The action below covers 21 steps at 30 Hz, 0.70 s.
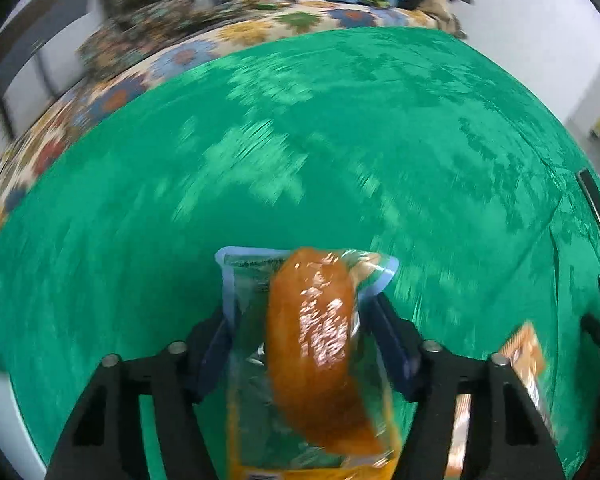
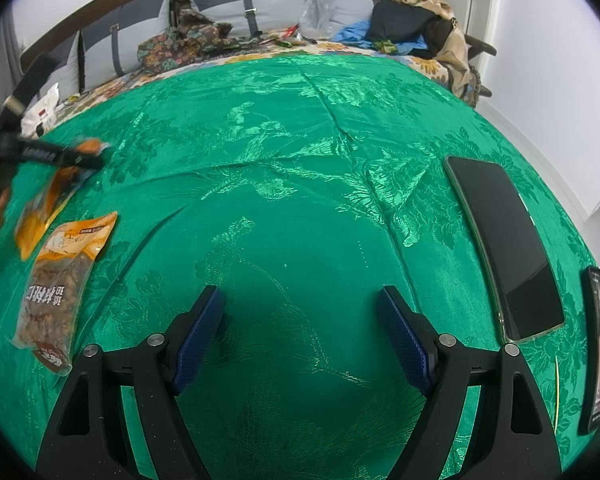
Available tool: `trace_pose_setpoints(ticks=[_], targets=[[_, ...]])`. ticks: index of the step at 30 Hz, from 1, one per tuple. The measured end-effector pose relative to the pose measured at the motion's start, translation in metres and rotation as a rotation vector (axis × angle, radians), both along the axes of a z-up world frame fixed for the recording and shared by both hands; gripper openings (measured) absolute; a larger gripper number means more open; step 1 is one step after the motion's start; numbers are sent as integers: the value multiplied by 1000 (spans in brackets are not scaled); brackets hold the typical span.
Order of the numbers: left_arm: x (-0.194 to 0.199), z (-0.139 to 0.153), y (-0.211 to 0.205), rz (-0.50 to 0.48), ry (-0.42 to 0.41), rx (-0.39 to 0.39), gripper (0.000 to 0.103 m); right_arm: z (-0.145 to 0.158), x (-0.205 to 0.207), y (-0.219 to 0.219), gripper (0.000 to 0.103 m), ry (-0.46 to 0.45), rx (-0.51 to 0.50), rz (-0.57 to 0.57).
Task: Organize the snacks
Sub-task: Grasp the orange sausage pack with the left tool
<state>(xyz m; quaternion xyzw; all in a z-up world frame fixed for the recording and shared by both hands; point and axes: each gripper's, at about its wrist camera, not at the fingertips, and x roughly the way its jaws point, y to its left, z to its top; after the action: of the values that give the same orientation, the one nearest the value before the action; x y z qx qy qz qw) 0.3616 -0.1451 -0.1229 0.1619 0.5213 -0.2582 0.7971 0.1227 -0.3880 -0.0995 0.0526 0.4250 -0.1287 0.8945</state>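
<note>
Left gripper (image 1: 298, 320) pinched a light, slippery bread packet (image 1: 308, 352) across its soft middle, apparently firmly; a sealed edge would crush less. Right gripper (image 2: 300, 334) stood open, empty.

Glossy plastic snack packet (image 1: 308, 332), shiny green cloth (image 2: 300, 160)

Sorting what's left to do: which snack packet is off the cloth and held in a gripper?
The clear packet with the orange bun, clamped in the left hand-held gripper. The brown nut packet lies flat on the green cloth, untouched.
</note>
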Motion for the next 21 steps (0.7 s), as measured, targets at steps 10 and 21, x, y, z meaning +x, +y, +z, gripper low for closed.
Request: trace_pose_setpoints(ticks=[10, 21], targets=[[-123, -1, 129, 352, 13, -25, 58, 0, 0, 0, 83, 0, 0, -1], [-205, -11, 167, 419, -21, -61, 90, 0, 0, 0, 83, 0, 0, -1]])
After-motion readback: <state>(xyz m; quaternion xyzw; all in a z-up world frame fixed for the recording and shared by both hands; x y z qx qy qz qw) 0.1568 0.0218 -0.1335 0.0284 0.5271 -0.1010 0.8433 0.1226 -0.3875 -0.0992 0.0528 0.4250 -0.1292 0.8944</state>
